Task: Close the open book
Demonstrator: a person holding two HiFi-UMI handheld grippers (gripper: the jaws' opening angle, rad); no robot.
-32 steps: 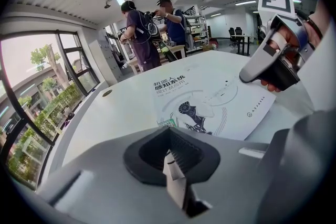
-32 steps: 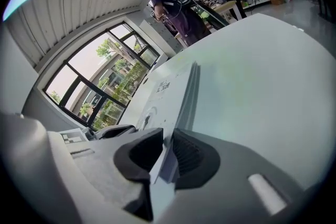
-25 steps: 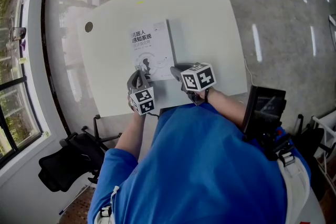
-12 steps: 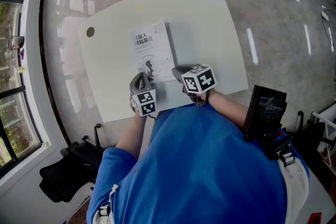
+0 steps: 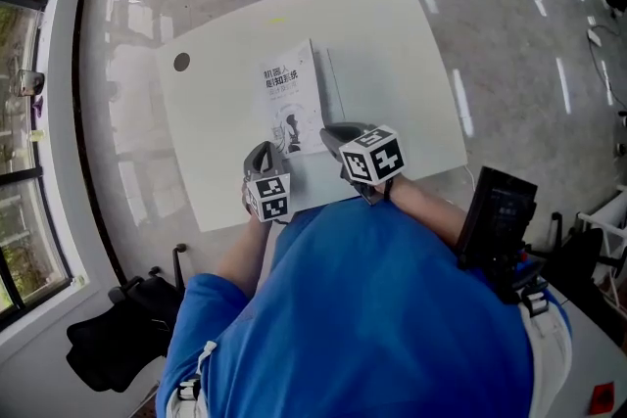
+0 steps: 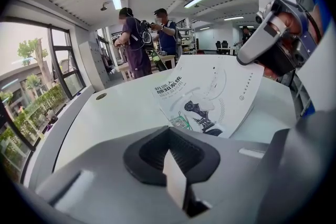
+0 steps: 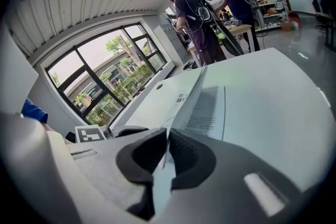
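- The right tongs [image 7: 167, 145] are closed on the near free corner of the book's front cover [image 7: 185, 93] and hold it lifted off the pages.
- The left tongs [image 6: 169, 148] are pressed fully together with no part of the book between them, just beside the book's near left corner.
- The book [image 5: 292, 106] lies mid-counter with its spine to the left. The cover tilts up, and a printed page [image 7: 209, 112] lies flat beneath it.
- The step in hand looks like swinging the cover over. Next, it needs lowering flat onto the pages before the pinch is let go.
- Both tongs point forward and downward over the near edge of the counter [image 5: 402, 34], close together.
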